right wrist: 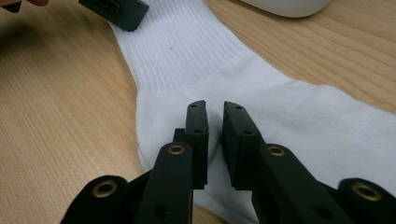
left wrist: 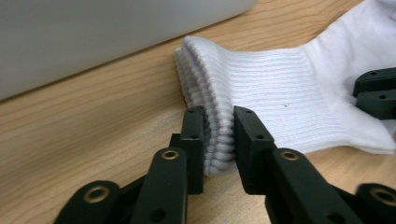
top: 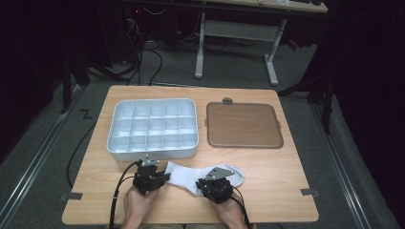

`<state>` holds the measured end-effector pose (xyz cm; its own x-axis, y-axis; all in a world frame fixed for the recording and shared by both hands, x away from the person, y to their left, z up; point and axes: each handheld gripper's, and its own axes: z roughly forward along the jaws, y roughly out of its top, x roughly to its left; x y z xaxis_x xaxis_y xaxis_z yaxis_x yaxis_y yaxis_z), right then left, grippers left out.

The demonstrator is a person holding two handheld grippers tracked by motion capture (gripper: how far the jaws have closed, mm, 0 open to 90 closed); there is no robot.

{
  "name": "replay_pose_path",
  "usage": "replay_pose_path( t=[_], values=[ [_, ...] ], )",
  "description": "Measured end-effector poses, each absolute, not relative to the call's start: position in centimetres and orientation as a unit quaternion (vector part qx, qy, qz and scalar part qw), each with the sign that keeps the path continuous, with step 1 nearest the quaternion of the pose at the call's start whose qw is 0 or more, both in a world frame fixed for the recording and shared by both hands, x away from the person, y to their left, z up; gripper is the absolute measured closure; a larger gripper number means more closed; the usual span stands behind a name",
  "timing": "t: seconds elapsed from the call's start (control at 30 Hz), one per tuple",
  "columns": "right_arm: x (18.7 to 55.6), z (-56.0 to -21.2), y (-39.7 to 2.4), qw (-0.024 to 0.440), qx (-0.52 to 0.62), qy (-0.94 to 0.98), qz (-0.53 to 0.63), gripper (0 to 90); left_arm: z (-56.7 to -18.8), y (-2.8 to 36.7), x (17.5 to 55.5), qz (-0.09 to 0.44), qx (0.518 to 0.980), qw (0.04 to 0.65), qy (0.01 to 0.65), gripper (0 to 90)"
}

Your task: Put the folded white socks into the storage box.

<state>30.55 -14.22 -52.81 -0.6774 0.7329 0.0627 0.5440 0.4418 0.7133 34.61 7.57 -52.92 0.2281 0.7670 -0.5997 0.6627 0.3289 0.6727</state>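
White sock (left wrist: 280, 93) — toe end cut off by the frame edge.

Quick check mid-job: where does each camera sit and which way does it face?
High view: above the near table edge, looking forward and down at the table, compartment box, brown tray; both hands show.
Left gripper view: on the left gripper, looking along its jaws, which pinch the sock cuff.
Right gripper view: on the right gripper, jaws clamped on the sock's heel.
Shared: the sock, in all three.

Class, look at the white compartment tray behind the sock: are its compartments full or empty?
Empty. In the high view every cell of the compartment tray shows only bare white floor; the sock lies outside it on the table.
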Motion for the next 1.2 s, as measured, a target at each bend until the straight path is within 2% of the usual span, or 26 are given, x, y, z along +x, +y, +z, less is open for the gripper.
replay_pose_path(
  t=[0.37,1.2],
  values=[
    [30.2,-52.9,-14.2,0.133,0.382,0.837,0.368,81.4,-51.1,8.7,34.2,0.006,0.556,0.562,0.612,79.7],
    [30.0,-53.1,-11.3,0.125,0.361,0.844,0.377,81.2,-46.5,9.0,33.7,-0.024,0.543,0.625,0.56,80.2]
  ],
)
